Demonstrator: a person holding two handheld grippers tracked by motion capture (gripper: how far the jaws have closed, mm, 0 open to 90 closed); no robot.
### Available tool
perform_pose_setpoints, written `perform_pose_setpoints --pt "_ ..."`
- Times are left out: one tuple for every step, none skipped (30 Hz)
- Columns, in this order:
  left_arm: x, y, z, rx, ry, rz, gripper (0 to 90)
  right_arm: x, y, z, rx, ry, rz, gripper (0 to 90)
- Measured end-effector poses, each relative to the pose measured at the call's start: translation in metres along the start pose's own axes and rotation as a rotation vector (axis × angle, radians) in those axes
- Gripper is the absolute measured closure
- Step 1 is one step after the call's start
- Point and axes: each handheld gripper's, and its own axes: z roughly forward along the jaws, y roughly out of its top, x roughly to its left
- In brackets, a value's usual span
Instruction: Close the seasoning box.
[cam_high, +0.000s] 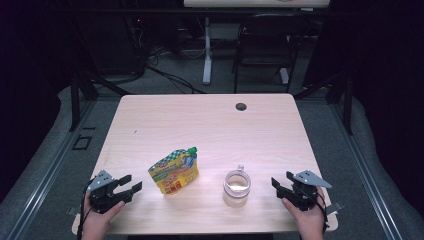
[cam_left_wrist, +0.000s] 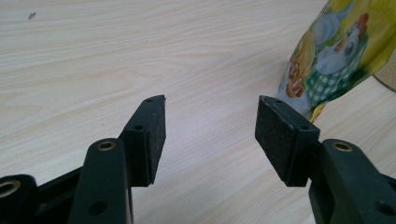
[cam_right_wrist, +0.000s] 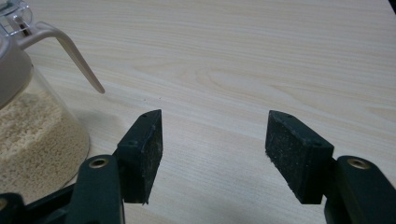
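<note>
Counter (cam_high: 210, 125) of pale wood, seen from above, with your two hands at its near edge. Your left gripper (cam_high: 129, 183) rests at the near left corner, jaws spread apart and holding nothing; in the left gripper view bare wood lies between the pads (cam_left_wrist: 154, 135). Just to its right stands the pouch (cam_high: 174, 171), yellow with a green checked band and a green cap (cam_high: 192, 150), leaning slightly toward the far right; it is near the left gripper but apart from it, and in the left gripper view its printed lower part (cam_left_wrist: 336, 56) rises beyond the right-hand jaw. Your right gripper (cam_high: 281, 181) sits at the near right corner, jaws likewise spread and empty. The glass jar (cam_high: 236, 186) stands between the pouch and the right gripper, near the counter's near edge, apart from both. In the right gripper view the jar (cam_right_wrist: 37, 140) holds pale grains, and a beige lever (cam_right_wrist: 74, 53) slopes down from its lid. A round grommet hole (cam_high: 241, 106) marks the far side of the counter.
</note>
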Motion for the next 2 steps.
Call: perform_pose_setpoints --pt "0.0 0.0002 0.0 -0.001 0.001 0.001 43.4 -0.0002 -0.0005 -0.0002 -0.009 -0.006 0.001 36.3" --pt "0.0003 0.0004 0.0 -0.001 -0.002 -0.001 43.3 -0.0005 -0.0008 -0.0007 -0.016 -0.007 0.002 36.2"
